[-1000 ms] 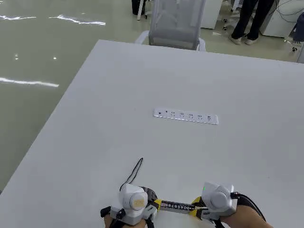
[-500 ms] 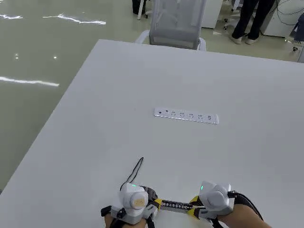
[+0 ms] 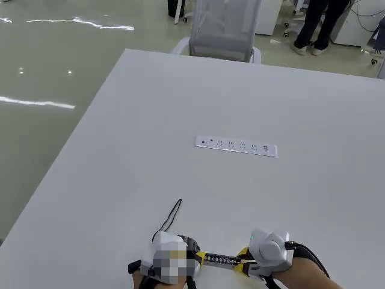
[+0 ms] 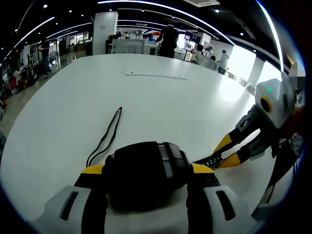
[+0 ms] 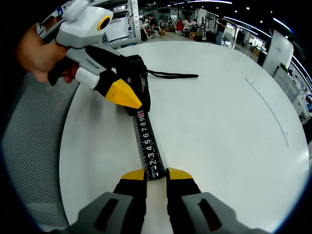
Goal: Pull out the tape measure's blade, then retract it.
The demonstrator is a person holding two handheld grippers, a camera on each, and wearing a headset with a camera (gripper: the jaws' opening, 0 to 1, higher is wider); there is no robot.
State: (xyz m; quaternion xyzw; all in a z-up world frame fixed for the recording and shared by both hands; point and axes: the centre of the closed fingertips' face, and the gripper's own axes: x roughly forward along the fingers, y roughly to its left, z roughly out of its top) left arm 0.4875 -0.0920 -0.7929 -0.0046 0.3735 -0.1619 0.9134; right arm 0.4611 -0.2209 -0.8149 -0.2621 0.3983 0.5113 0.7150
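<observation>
The left tool [image 4: 146, 170] is clamped on the black case of the tape measure [image 4: 141, 163], its yellow-tipped jaws pressing the case from both sides. The right tool [image 5: 156, 174] has its jaws pinched together on the free end of the blade [image 5: 147, 144]. The blade is black with white numerals and runs straight from those jaws back to the mouth of the case, just above the worktop [image 3: 180, 120].

In the head view the two tools sit near each other at the near edge of the worktop, the left tool [image 3: 194, 259] facing the right tool [image 3: 243, 267], with a short stretch of blade [image 3: 221, 261] bridging them. A thin black wrist strap [image 3: 170, 218] trails from the case and lies looped on the white surface. Farther out, well apart from the tools, a white power strip [image 3: 236, 146] lies flat. Beyond the far edge stands a grey mesh-backed office chair [image 3: 222, 27].
</observation>
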